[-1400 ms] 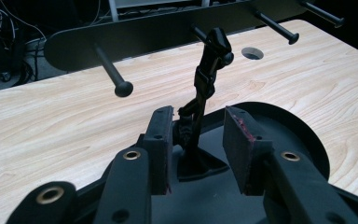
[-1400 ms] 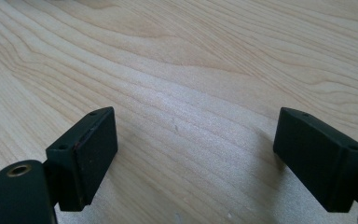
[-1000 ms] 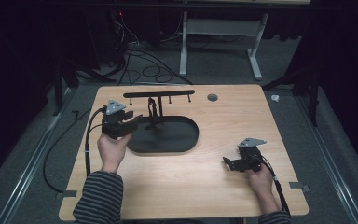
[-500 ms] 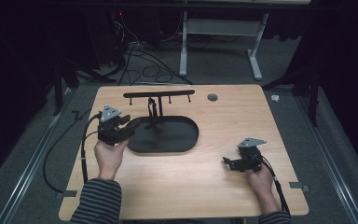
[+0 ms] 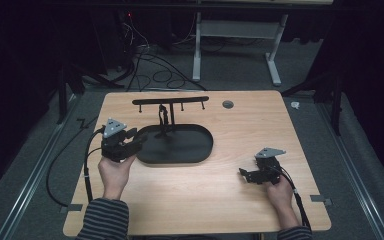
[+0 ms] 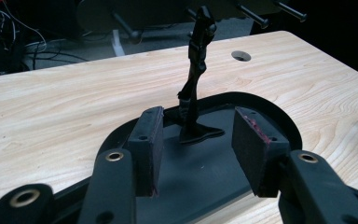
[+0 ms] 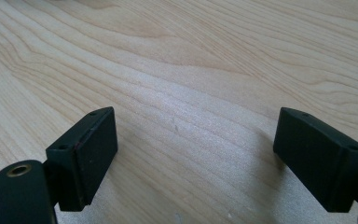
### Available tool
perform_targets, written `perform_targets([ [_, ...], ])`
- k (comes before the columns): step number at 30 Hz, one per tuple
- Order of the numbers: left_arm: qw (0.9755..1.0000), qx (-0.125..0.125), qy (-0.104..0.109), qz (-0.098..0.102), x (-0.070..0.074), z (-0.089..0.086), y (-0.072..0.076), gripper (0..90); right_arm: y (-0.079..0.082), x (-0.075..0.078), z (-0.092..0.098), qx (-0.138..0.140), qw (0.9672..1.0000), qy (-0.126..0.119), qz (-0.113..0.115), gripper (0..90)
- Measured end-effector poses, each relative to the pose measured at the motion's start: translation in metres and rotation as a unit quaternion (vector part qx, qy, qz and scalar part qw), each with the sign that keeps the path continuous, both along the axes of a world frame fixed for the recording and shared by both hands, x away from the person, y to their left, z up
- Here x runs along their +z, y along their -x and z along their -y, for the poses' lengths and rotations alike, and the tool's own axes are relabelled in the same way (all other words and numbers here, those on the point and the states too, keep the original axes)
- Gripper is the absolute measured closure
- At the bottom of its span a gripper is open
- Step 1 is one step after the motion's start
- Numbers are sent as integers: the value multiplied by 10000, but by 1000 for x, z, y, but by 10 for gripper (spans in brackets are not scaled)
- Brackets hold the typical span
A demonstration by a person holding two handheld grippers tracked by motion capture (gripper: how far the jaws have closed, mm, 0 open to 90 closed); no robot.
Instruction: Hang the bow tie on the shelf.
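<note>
The left gripper [image 5: 139, 141] sits at the left end of the black oval tray [image 5: 195, 150], its jaws spread with nothing pinched; they have just been opening. In the left gripper view the two pads [image 6: 148, 144] hang over the tray's dark floor [image 6: 200, 172], and the thin black upright post [image 6: 195, 84] of the stand rises beyond them, apart from both pads. The post carries a black crossbar [image 5: 170, 101] with short pegs, seen from above at the far side of the tray. No brand, label or writing can be read on the grippers, the tray or the stand.

The right gripper [image 5: 245, 173] rests near the right front of the wooden table [image 5: 260, 120], well apart from the tray, with its jaws spread wide over bare wood. In the right gripper view its pads [image 7: 86, 149] have only the grain between them.

Against the picture from a second ago, the left hand [image 5: 114, 172] and its gripper have slid a little toward the table's left edge and toward the person, so the jaws now reach less far over the tray. The right hand [image 5: 280, 192] lies where it did. A small round hole [image 5: 227, 104] marks the table behind the tray
</note>
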State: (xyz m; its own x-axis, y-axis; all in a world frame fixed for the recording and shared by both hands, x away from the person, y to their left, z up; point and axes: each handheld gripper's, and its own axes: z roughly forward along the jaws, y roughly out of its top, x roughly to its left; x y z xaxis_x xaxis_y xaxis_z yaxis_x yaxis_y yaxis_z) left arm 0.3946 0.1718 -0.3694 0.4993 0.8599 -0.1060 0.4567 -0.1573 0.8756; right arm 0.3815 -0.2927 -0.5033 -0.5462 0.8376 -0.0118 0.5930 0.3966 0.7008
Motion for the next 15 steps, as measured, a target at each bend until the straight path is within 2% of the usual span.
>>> perform_targets([
  [15,9998,71,140,-97,-13,-10,16,532,0,0,0,0,10000,-1,1,144],
])
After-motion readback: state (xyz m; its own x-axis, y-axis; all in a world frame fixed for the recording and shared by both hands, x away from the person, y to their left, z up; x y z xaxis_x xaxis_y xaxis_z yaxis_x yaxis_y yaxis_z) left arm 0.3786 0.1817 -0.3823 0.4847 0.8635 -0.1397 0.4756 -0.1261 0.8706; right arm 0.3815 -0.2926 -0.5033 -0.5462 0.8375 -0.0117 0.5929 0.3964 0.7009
